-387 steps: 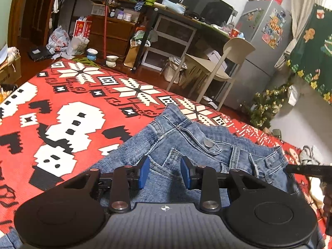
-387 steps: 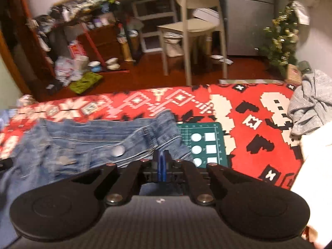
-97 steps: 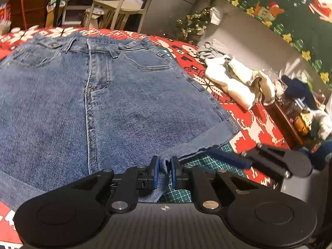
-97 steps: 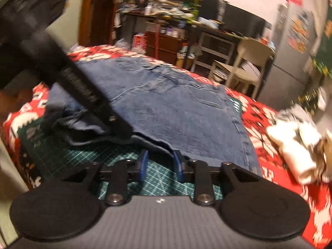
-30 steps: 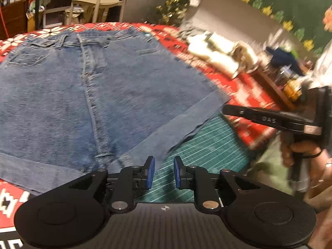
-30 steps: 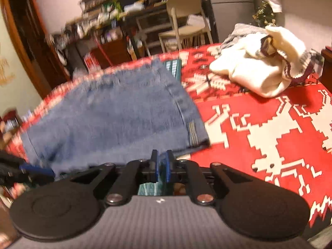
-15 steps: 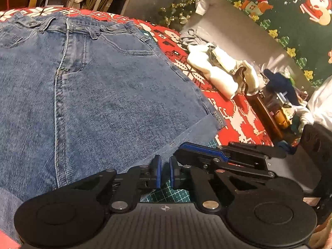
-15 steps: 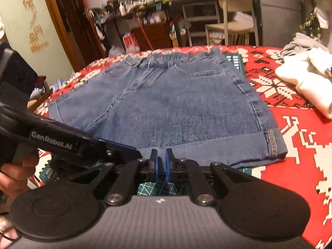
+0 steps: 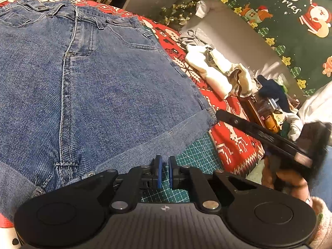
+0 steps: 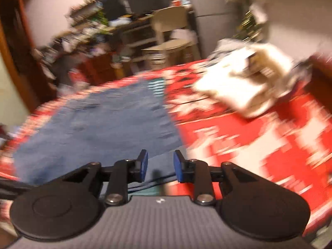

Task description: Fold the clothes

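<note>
Blue denim shorts (image 9: 103, 83) lie spread flat on the red patterned blanket (image 9: 234, 145), waistband far, cuffed hems near. My left gripper (image 9: 164, 172) sits just short of the near hem over a green cutting mat (image 9: 199, 153). Its blue pads are almost together, with only mat showing in the slit. The right wrist view is blurred. There my right gripper (image 10: 159, 168) hangs over the shorts' (image 10: 103, 124) near right hem, its jaws opening; cloth lies below the gap and neither pad presses on it. From the left wrist view its black fingers (image 9: 249, 126) reach toward the hem's right corner, held by a hand (image 9: 290, 178).
A pile of white and grey clothes (image 9: 211, 70) lies on the blanket right of the shorts, also in the right wrist view (image 10: 244, 87). A green Christmas hanging (image 9: 280, 10) covers the right wall. A chair (image 10: 170, 31) and cluttered shelves stand beyond the far edge.
My right gripper has left its place beside the left one, swung right toward the hem's right corner, and spread its pads from shut. The left gripper has dipped slightly and stays nearly closed.
</note>
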A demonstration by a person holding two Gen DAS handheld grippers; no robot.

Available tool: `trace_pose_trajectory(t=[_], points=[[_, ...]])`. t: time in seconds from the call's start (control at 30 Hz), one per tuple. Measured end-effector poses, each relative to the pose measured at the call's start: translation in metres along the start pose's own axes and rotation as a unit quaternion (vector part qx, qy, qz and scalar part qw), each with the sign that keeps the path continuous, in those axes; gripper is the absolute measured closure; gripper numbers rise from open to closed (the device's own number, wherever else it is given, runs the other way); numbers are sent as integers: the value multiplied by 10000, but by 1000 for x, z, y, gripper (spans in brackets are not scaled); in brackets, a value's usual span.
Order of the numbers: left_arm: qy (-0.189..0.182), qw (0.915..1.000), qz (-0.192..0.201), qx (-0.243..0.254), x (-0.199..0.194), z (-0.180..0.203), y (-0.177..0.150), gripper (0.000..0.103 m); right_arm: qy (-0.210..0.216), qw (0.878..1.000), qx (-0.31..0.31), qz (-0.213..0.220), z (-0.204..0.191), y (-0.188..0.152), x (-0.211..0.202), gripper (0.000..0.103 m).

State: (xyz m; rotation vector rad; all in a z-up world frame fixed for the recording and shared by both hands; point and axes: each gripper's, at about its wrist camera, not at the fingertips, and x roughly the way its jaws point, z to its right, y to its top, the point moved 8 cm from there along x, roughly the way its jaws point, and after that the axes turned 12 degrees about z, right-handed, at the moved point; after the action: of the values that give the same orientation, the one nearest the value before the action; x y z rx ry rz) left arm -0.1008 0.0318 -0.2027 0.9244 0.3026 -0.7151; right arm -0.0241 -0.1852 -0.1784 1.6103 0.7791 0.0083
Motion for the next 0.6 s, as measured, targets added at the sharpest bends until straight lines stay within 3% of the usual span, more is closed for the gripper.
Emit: trace_pose_trajectory(t=[0.07, 0.13, 0.2, 0.3, 0.53, 0.6], points=[[-7, 10000, 6, -11, 0, 0, 0, 96, -248, 9996, -104, -38, 9, -1, 7, 66], [-10, 10000, 10, -14, 0, 0, 0, 96, -87, 9998, 138, -132, 11, -8, 11, 67], [5, 10000, 20, 35, 0, 1, 0, 96, -49, 9995, 222, -202, 10, -14, 14, 84], [47, 9998, 38, 183, 0, 3, -2, 96, -179, 9992, 347, -128, 13, -13, 9, 91], [24, 9992, -117, 384, 2, 7, -11, 97, -473, 9988, -29, -86, 10, -14, 8, 90], [40, 9987, -135, 481, 1, 9, -12, 97, -474, 9988, 121, -99, 14, -13, 7, 84]])
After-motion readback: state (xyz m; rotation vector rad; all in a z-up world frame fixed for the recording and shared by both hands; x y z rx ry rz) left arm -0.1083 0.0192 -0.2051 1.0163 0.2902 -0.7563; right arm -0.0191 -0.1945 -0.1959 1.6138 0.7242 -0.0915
